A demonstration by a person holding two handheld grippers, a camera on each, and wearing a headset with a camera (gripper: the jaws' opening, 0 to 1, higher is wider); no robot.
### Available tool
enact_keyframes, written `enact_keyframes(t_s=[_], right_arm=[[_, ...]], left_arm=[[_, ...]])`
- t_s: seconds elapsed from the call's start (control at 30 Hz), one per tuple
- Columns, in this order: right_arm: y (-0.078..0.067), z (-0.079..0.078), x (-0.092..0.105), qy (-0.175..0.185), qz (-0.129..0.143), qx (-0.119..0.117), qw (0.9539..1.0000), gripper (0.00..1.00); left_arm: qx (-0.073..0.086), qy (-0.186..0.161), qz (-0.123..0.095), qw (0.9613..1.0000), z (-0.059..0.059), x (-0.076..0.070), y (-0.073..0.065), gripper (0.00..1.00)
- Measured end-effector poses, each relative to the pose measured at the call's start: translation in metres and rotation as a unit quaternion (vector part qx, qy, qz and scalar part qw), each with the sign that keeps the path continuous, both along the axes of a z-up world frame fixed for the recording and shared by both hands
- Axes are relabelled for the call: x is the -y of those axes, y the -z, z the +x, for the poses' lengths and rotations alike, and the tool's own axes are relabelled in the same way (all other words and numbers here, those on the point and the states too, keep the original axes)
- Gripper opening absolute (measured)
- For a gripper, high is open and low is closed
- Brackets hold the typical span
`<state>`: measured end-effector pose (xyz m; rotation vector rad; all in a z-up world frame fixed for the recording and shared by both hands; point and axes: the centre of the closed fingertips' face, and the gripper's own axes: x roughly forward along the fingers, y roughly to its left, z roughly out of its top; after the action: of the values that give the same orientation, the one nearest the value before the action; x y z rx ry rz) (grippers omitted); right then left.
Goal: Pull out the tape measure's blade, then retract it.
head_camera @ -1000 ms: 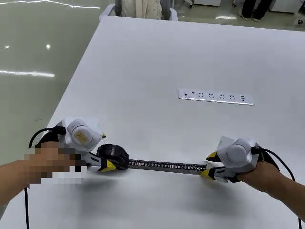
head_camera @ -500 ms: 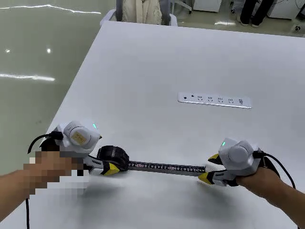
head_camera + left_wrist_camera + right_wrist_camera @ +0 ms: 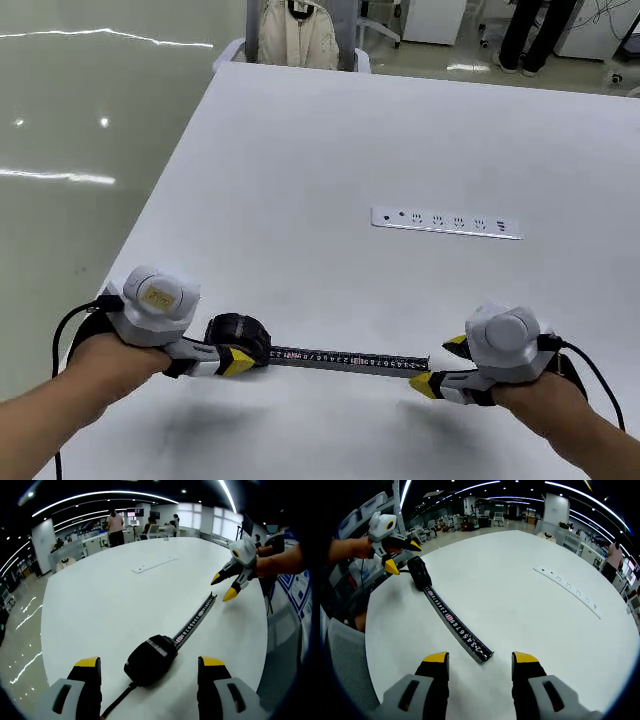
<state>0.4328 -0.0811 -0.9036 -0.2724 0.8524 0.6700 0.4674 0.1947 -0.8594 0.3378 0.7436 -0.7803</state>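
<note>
Lying between left gripper (image 3: 150, 662) and right gripper (image 3: 480, 657): blade (image 3: 350, 358).

White digits run along the drawn-out black tape-measure blade (image 3: 457, 626): 2, 3, 4, 5, 6, 7, 8, 9, counting away from its tip. A red-backed figure follows, perhaps 10, too blurred to read.

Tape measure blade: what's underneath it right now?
The blade lies flat on the white table, pulled out of its black case. The table strip directly beneath is covered.
</note>
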Motion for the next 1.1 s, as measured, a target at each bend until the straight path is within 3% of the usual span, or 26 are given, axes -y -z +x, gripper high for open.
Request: enact_keyframes(t_s=[0.37,0.53,1.1], right_arm=[[-0.008,-0.004,-0.002,0.037,0.015,0.003,0.9992,0.57],[-0.018,-0.013,-0.004,0.065,0.032,0.006,0.9974,0.58],[-0.036,-0.034,-0.005,0.098,0.047,0.011,0.9940,0.67]], left_arm=[[-0.001,-0.033,-0.017,0.9993,-0.001,0.002,-0.003,0.81],[0.005,-0.054,-0.030,0.9981,-0.011,0.011,-0.012,0.84],[0.014,-0.104,-0.039,0.9937,-0.032,0.006,-0.020,0.91]])
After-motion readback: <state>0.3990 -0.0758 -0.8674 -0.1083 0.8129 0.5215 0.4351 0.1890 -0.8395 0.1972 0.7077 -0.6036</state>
